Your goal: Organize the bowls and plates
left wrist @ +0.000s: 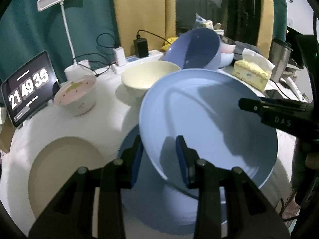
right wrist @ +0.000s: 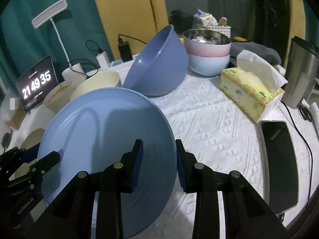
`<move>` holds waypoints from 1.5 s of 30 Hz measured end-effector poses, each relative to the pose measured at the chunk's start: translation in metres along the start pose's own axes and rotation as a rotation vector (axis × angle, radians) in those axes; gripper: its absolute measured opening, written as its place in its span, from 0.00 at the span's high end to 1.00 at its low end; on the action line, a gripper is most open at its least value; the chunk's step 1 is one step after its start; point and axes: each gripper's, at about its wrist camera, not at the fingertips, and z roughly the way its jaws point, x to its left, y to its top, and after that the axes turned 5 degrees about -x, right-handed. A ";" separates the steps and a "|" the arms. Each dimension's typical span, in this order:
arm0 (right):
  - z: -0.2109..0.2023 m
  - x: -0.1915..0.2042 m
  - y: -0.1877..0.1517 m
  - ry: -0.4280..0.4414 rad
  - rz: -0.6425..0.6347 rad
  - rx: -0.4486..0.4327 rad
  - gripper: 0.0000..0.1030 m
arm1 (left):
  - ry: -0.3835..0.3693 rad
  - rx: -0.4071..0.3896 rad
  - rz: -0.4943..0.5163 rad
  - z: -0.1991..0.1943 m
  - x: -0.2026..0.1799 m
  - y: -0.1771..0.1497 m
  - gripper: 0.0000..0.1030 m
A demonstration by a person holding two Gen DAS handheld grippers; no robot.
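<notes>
Light blue plate (left wrist: pixel 207 119), tilted, fills the left wrist view from centre to 3 o'clock; the left gripper (left wrist: pixel 159 159) pinches its near rim at 6 o'clock, jaws narrowly parted around the edge. A second blue plate (left wrist: pixel 169 205) lies flat beneath. A cream bowl (left wrist: pixel 145 77) sits at 12 o'clock. Right wrist view: the right gripper (right wrist: pixel 159 163) clamps the same plate's (right wrist: pixel 103 139) right rim, one finger (right wrist: pixel 137 159) inside, one outside. A tipped blue bowl (right wrist: pixel 159 65) leans at 12 o'clock beside stacked bowls (right wrist: pixel 207 55) at 1 o'clock.
</notes>
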 end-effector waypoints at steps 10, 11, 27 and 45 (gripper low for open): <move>0.001 0.024 -0.005 0.019 -0.032 0.010 0.67 | 0.023 0.010 -0.026 -0.008 0.021 -0.015 0.66; 0.001 0.026 -0.005 0.021 -0.034 0.011 0.67 | 0.026 0.013 -0.029 -0.009 0.024 -0.017 0.66; 0.003 0.043 -0.016 0.001 -0.055 0.045 0.67 | 0.021 0.083 -0.053 -0.007 0.032 -0.036 0.65; -0.019 0.063 -0.010 -0.050 -0.102 0.008 0.67 | 0.029 0.018 -0.097 -0.036 0.055 -0.040 0.55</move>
